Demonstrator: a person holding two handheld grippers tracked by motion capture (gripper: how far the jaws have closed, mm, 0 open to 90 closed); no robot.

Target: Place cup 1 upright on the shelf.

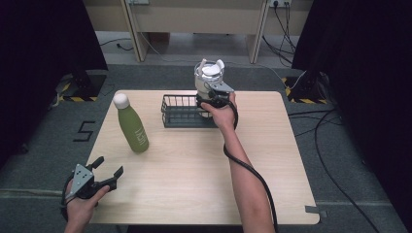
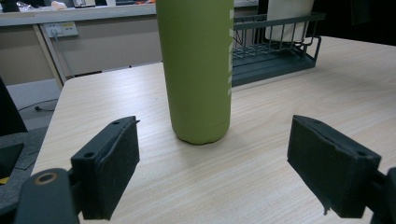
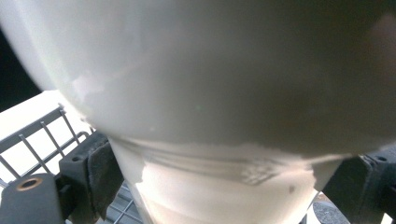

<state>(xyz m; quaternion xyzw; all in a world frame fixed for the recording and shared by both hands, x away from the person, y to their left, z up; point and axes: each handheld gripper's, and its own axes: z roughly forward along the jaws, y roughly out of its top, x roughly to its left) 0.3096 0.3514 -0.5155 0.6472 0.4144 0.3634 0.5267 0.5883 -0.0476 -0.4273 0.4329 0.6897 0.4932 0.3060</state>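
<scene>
The white cup (image 1: 210, 77) is clamped by the right gripper (image 1: 208, 101) above the wire basket (image 1: 176, 112); its rim could be clipped. The left gripper (image 1: 108, 171) is held apart.

Even room light, one view blurred by closeness

High view: soft overhead light on the table (image 1: 194, 165), dark curtains at nine and three o'clock. Right gripper view: white container (image 3: 210, 70) badly out of focus, shaded toward two o'clock, brighter at six.

My left tongs (image 1: 108, 170) are black with felt-padded jaws and a grey three-cornered plate dotted black; my right tongs (image 1: 210, 99) trail a thick black cable. My forearms are bare.
</scene>
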